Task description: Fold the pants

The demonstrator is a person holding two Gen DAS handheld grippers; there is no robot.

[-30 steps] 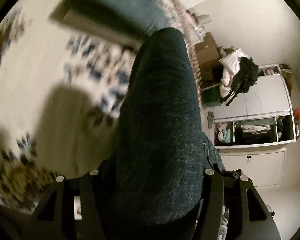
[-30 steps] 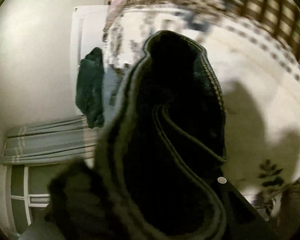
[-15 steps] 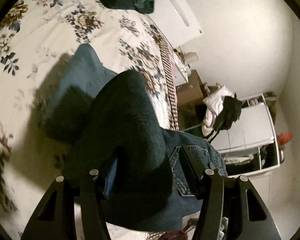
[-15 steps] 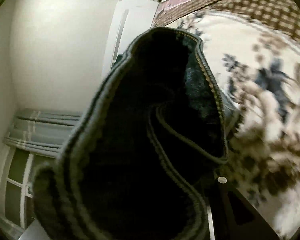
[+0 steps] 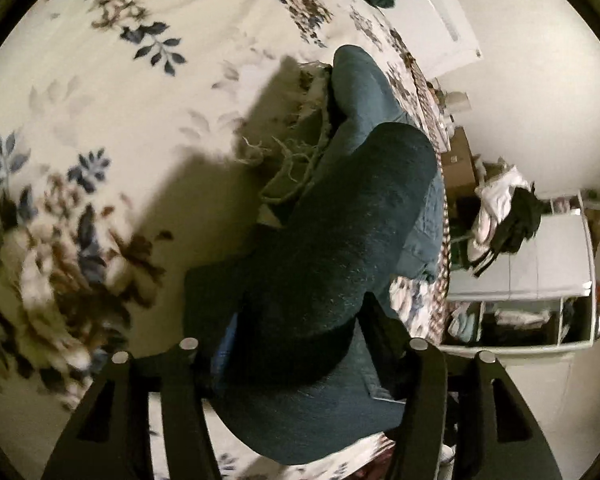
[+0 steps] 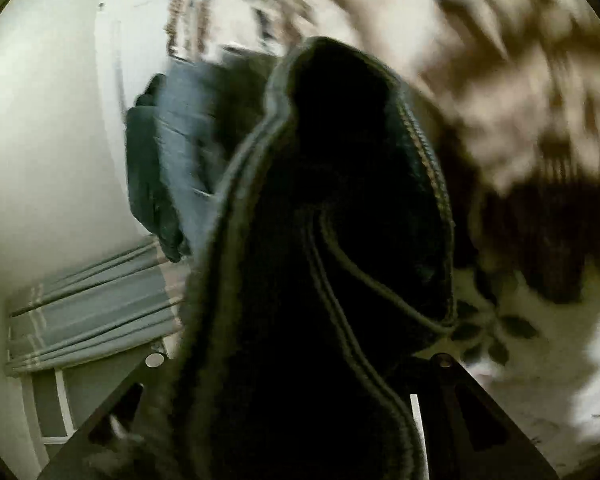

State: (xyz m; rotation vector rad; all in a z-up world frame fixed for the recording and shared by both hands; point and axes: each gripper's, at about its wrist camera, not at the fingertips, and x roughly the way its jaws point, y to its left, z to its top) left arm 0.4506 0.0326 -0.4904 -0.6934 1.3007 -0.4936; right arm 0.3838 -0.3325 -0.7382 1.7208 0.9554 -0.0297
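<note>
1. While the dark denim pants point(image 5: 340, 240) bulge up between its jaws, the left claw point(image 5: 296, 364) has just been opening; whether the pads press the cloth is hidden by the fold.
2. Right claw point(image 6: 300, 380) jaws likewise just opening, a seamed fold of the pants point(image 6: 340, 240) filling the gap; grip unclear, view blurred.
3. Pants lie on the floral bedspread point(image 5: 120, 100), one lighter blue leg point(image 5: 360, 88) stretched away.
4. Beyond the bed edge: white shelf unit point(image 5: 540, 264) with heaped clothes point(image 5: 508, 208).
5. Right view: grey curtain point(image 6: 92, 304), white wall.
</note>
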